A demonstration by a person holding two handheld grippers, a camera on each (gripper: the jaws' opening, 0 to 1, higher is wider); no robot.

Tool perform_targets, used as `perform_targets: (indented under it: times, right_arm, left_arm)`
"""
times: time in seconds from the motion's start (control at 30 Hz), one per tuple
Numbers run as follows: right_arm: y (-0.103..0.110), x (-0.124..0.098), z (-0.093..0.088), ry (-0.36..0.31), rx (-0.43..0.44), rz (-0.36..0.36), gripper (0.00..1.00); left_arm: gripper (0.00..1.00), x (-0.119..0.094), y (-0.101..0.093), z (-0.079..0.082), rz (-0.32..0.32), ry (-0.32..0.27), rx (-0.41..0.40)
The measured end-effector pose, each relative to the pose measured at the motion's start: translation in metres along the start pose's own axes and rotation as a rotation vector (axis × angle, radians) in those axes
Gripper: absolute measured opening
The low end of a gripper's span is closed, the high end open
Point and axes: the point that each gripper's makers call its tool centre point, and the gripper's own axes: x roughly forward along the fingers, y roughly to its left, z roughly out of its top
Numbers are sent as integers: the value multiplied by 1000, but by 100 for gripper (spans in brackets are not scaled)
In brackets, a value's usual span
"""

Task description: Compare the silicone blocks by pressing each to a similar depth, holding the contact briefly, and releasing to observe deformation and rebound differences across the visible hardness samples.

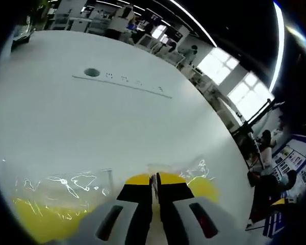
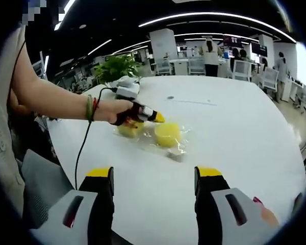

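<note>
Silicone blocks, two round yellow ones as far as I can make out, sit side by side out on the white table [image 2: 245,153], each wrapped in crinkly clear plastic, so they're still in their bags rather than bare. Nearest in the right gripper view, the right gripper [image 2: 154,176] hangs well back from them with its jaws wide apart and nothing between, so it isn't doing any pressing at this point. Further out, the left gripper [image 2: 152,116], held in a person's hand [image 2: 117,111] with a cable trailing off it, has its yellow tips down at the left block [image 2: 126,128], looking like it's on or just above the top; the right block [image 2: 167,134] sits just beside it, untouched, with a loose flap of plastic wrap [image 2: 176,153] spilling toward the camera. From the left gripper view, that gripper's jaws are pressed together, and the yellow of a block shows right at the tips under glinting wrap, though I can't say how deep it's pushing. My read: the first press is in progress or about to be, no rebound comparison yet, and the second block is still to do. Past all that the table runs to a grommet hole [image 1: 92,72], then office desks.
</note>
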Motion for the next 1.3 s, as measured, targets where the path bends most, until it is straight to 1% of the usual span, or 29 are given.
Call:
perform_targets:
  times: [0.03, 0.1, 0.13, 0.17, 0.23, 0.3, 0.37, 0.47, 0.53, 0.6, 0.63, 0.7, 0.73, 0.77, 0.9, 1.0, 1.07, 1.1, 1.13, 1.17, 1.23, 1.3]
  right_arm:
    - [0, 0, 0, 0, 0, 1, 59]
    - [2, 1, -1, 5, -1, 6, 58]
    - [4, 1, -2, 5, -1, 12, 58]
    - [5, 2, -2, 4, -1, 17, 58]
    - [7, 2, -2, 7, -7, 21, 58]
    - [10, 2, -1, 1, -11, 26, 58]
    - [12, 1, 0, -3, -14, 31, 58]
    - [15, 1, 2, -10, -24, 38, 58]
    - [17, 0, 3, -11, -31, 43, 58]
    - [20, -1, 5, -22, -34, 50, 58]
    - [22, -1, 6, -24, -37, 55, 58]
    - [25, -3, 9, -31, -51, 60, 58]
    - [27, -4, 11, -39, -52, 66, 59]
    - [28, -4, 12, -44, -54, 72, 59]
    - [35, -8, 17, -52, -76, 84, 59]
    - [39, -12, 20, -64, -82, 89, 60]
    - [43, -14, 22, -72, -78, 93, 61]
    - [45, -14, 23, -74, -75, 97, 61]
    - [47, -15, 23, -79, -76, 101, 61]
    - [50, -15, 24, -82, -77, 105, 61]
    - [52, -16, 23, -79, -79, 108, 62]
    - [56, -16, 23, -80, -80, 113, 62]
  left_arm:
    - [6, -2, 1, 1, 10, 2, 23]
    - [13, -4, -1, 1, 7, -1, 34]
    - [15, -7, 2, 2, 22, 4, 61]
    - [16, -9, 3, 5, 33, -8, 84]
    - [18, -12, 4, 8, 36, -12, 84]
    - [22, -20, -1, 11, 42, -29, 93]
    - [23, -26, -3, 14, 48, -42, 109]
    - [24, -38, -8, 20, 44, -70, 107]
    - [25, -44, -12, 22, 46, -79, 128]
    - [25, -53, -16, 24, 42, -86, 163]
    - [26, -60, -18, 25, 45, -87, 167]
    - [26, -71, -18, 28, 51, -105, 193]
    - [26, -73, -18, 28, 53, -107, 197]
    - [27, -84, -19, 27, 63, -112, 217]
    - [28, -109, -20, 26, 62, -139, 215]
    - [29, -134, -22, 23, 70, -162, 235]
    - [30, -150, -24, 22, 60, -186, 229]
    - [30, -154, -24, 22, 59, -192, 229]
    - [30, -166, -26, 20, 67, -205, 237]
    - [30, -171, -27, 19, 72, -211, 245]
    - [31, -186, -26, 16, 83, -223, 263]
    - [33, -200, -22, 12, 91, -235, 261]
